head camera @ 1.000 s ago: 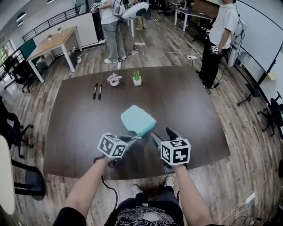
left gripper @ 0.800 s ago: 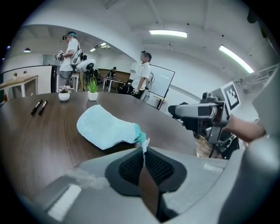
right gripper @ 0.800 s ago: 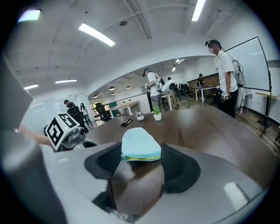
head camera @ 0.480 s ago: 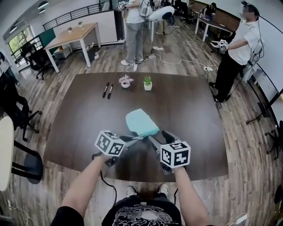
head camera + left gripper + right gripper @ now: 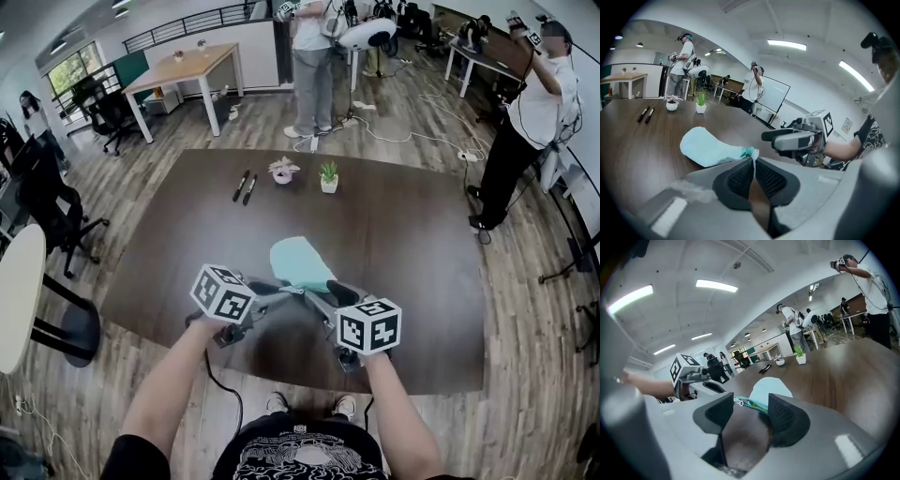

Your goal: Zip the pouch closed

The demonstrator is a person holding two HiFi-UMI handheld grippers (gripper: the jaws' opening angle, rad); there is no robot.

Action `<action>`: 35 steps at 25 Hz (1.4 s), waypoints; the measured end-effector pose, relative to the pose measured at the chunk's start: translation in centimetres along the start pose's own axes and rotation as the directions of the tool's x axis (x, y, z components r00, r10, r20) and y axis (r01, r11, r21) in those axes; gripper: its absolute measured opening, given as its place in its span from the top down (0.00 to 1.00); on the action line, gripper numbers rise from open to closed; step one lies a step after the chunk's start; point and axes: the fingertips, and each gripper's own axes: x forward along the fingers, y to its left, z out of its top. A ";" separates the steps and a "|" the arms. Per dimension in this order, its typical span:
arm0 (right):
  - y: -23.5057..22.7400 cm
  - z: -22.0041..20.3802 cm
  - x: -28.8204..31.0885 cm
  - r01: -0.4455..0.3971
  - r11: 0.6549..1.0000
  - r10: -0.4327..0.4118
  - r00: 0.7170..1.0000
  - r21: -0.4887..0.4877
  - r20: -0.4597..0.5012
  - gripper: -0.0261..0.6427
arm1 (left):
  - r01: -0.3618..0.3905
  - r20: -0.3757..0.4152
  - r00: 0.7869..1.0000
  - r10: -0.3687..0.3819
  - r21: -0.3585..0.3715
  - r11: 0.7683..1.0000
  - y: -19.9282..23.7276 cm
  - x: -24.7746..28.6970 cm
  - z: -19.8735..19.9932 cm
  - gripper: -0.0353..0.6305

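A light teal pouch [image 5: 300, 261] lies on the dark brown table [image 5: 422, 244], with its near zipper end lifted off the wood. My left gripper [image 5: 284, 289] is shut on a thin white tab at that end [image 5: 753, 161]. The pouch [image 5: 710, 147] stretches away behind it. My right gripper [image 5: 328, 292] comes in from the right, and its jaws have just been closing. In the right gripper view the teal zipper [image 5: 751, 404] runs across the gap of the right gripper [image 5: 750, 401], and the pads stand apart from it. The pouch body [image 5: 771, 386] shows just beyond.
Two black markers [image 5: 246, 186] and two small potted plants [image 5: 283, 170] [image 5: 329, 175] sit at the table's far side. Several people stand beyond the table, one [image 5: 534, 103] at its right. Office chairs [image 5: 47, 202] are at the left. The near table edge runs just under my hands.
The left gripper has risen a little, lifting the pouch's near end. The right gripper has swung in toward that end, its jaws now narrower and around the zipper.
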 end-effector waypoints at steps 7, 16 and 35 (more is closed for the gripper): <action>1.9 -0.7 0.7 -0.144 0.989 0.145 0.989 0.024 -0.007 0.65 | 0.064 0.027 0.998 -0.063 -0.050 0.997 -1.2 -0.3 0.4 0.91; 2.8 -1.4 1.2 -0.215 0.974 0.217 0.976 0.065 -0.028 0.70 | 0.110 0.049 0.993 -0.106 -0.070 0.991 -2.1 -0.4 0.2 0.91; 4.2 -2.4 1.7 -0.270 0.960 0.274 0.960 0.074 -0.057 0.83 | 0.115 0.031 0.993 -0.113 -0.057 0.992 -2.1 -1.0 -0.7 0.91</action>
